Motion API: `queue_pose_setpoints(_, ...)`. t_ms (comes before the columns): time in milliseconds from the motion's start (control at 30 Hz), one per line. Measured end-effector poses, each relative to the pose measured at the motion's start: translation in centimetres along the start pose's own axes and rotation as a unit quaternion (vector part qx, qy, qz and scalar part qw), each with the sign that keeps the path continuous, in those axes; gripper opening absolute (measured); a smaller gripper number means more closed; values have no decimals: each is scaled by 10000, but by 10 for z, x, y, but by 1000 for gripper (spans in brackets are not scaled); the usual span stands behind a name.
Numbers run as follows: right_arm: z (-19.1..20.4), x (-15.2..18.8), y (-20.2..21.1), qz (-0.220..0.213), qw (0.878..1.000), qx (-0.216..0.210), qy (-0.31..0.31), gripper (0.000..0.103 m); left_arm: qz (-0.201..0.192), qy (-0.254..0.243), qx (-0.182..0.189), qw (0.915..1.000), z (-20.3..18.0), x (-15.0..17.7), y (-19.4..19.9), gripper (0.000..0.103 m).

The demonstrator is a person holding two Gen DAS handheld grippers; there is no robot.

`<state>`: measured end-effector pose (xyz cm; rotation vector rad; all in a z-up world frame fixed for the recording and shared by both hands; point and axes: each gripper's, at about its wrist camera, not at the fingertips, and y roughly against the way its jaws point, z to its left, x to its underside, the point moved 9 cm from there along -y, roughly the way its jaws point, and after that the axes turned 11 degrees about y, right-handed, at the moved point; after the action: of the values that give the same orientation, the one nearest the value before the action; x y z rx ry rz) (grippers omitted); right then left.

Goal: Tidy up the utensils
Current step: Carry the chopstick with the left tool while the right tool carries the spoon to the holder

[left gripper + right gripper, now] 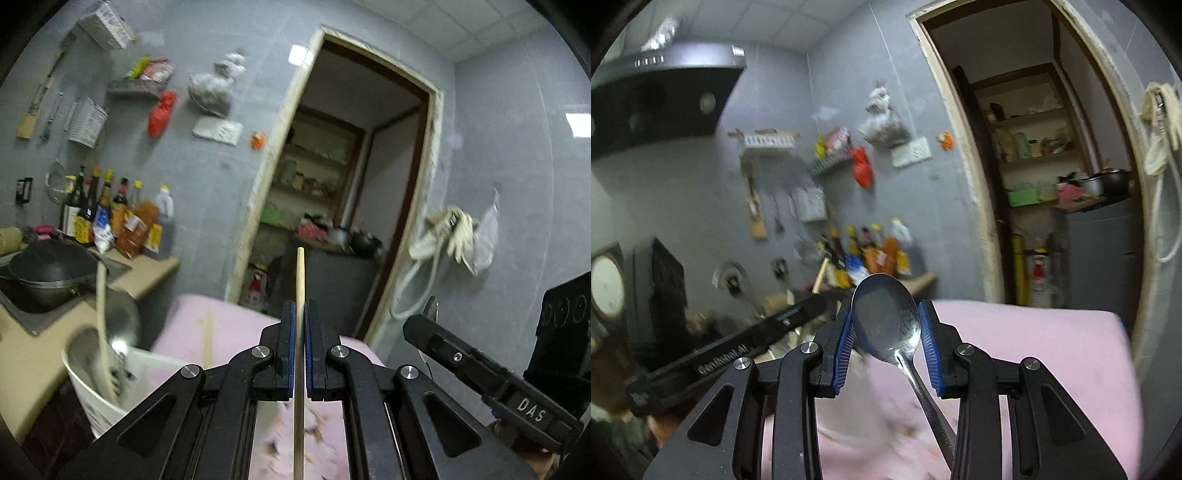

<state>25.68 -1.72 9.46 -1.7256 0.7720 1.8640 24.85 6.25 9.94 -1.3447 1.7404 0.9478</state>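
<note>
The left tool clamps a pale wooden chopstick pointing straight ahead; the white plastic holder sits down-left, nearest it. The right tool pinches a steel spoon.

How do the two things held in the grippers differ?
The chopstick is a thin, pale wooden stick; the spoon is shiny metal with a broad bowl. The left gripper pinches the chopstick tight, while the right gripper stands wider around the spoon's bowl. Both point upward.
</note>
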Motion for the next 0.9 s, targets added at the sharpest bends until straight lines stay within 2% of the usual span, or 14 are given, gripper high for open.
queue_pose_setpoints(233,32,-39,-47,-617,9938,-738,-559,32,-590,399,-237,9972,61,-64,5,3)
queue_pose_setpoints(400,42,-53,-69,-1002,9862,-1010,-842,32,-993,709,-328,9920,100,-96,12,2)
queue_pose_setpoints(500,41,-53,-78,-1155,9842,-958,-944,32,-1113,904,-347,9891,118,-104,13,2)
queue_pose_setpoints(700,31,-41,-87,-1450,9824,-512,-1063,32,-1316,1185,-436,9832,145,-103,11,2)
queue_pose_setpoints(900,24,-29,-86,-1603,9807,-205,-1100,32,-1629,1145,-588,9782,149,-95,14,2)
